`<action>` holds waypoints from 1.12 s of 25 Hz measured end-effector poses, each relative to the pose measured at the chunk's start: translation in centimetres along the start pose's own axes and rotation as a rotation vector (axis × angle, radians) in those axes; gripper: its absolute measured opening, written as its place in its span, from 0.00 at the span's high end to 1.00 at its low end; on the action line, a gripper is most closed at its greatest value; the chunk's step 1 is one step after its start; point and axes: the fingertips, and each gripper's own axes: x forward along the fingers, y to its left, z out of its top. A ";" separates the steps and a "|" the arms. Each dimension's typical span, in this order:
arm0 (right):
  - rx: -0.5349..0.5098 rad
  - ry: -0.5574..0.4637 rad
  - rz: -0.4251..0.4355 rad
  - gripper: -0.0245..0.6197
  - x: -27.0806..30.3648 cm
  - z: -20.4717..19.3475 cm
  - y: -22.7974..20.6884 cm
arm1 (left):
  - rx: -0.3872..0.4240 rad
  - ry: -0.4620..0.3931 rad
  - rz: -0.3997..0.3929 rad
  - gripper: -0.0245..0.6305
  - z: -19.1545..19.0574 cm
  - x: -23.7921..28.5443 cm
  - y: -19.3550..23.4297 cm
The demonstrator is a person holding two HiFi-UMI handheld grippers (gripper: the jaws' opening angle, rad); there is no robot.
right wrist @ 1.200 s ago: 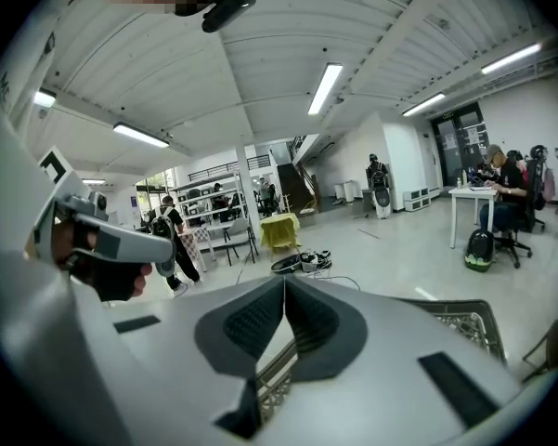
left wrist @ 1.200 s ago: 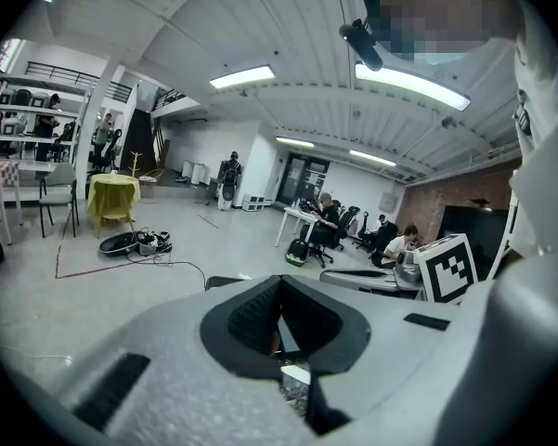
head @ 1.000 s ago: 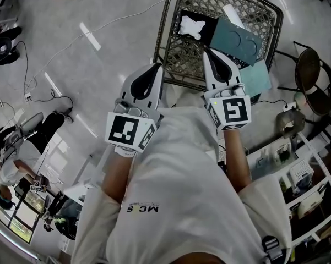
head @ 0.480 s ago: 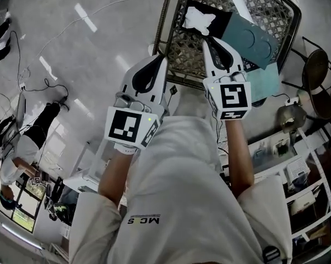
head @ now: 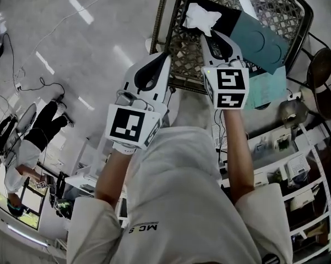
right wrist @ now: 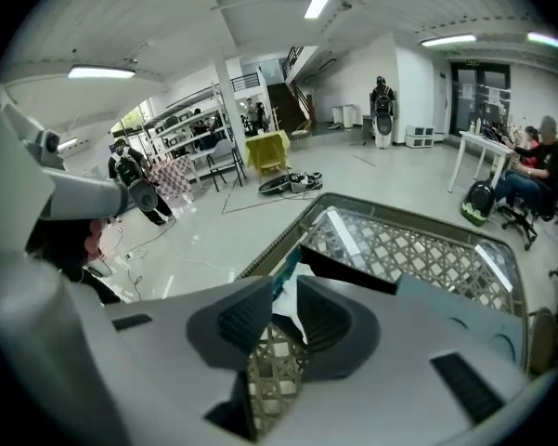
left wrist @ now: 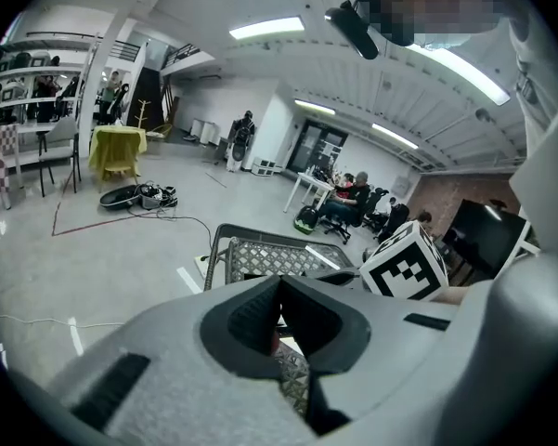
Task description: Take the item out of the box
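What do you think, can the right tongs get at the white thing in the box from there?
Probably yes. The right tongs hang right next to the white item with their jaws apart. The box lies open on the mesh table, and nothing appears to cover the item.

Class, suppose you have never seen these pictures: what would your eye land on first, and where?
The black-and-white marker cubes on the left gripper and right gripper dominate the middle of the head view. Just ahead of the right gripper's parted jaws, a crumpled white item lies in an open teal box on a metal lattice table.
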 end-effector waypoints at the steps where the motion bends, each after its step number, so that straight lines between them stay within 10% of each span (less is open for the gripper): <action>1: 0.006 0.023 -0.006 0.82 0.6 -0.4 -0.2 | -0.006 0.008 0.000 0.93 -0.4 0.3 0.3; 28: 0.062 0.418 -0.113 0.81 9.2 -6.5 -2.3 | -0.112 0.086 0.010 0.93 -4.1 3.0 4.6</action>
